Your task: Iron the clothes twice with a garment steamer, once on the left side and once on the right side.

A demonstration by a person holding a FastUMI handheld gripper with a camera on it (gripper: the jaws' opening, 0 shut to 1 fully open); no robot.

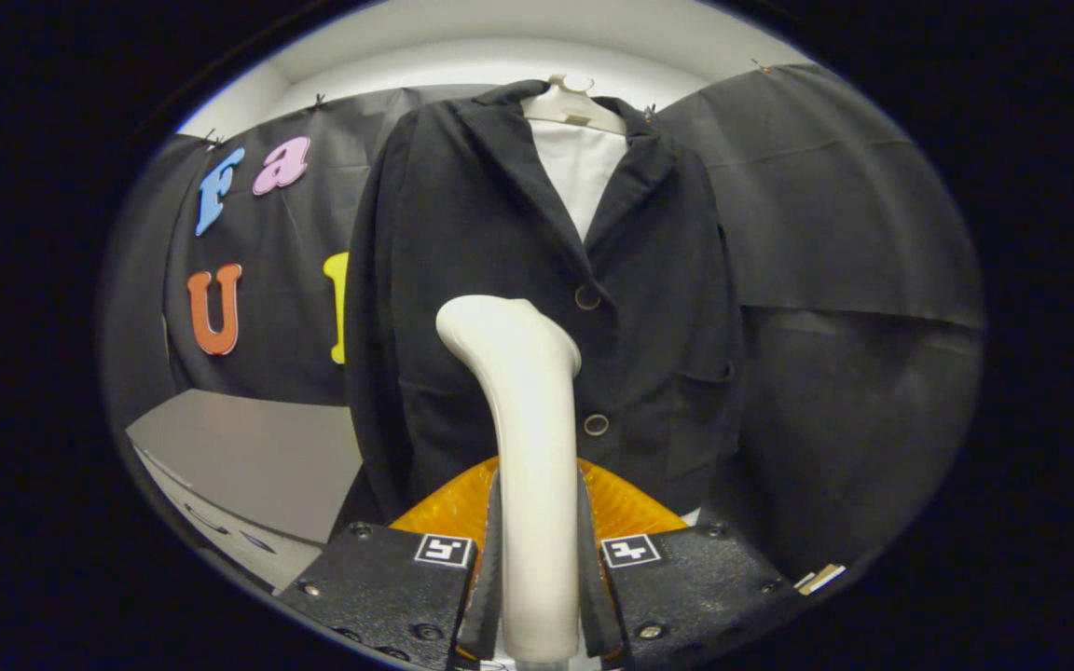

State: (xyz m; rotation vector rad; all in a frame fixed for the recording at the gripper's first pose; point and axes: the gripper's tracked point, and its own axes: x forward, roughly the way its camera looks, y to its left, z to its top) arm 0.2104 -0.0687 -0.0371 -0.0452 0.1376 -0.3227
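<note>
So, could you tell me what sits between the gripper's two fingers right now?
In the gripper view, the white garment steamer stands upright between the fingers, which press its handle from both sides; its head rises before the dark jacket.

Black cloth wall (826, 233); grey, perhaps tabletop (248, 457).

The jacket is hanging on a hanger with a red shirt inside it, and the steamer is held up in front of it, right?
Not quite. The shirt inside the jacket is white, as the gripper view shows. The rest holds: the jacket hangs on a hanger, and the hand-held gripper is shut on the steamer in front of it.
</note>
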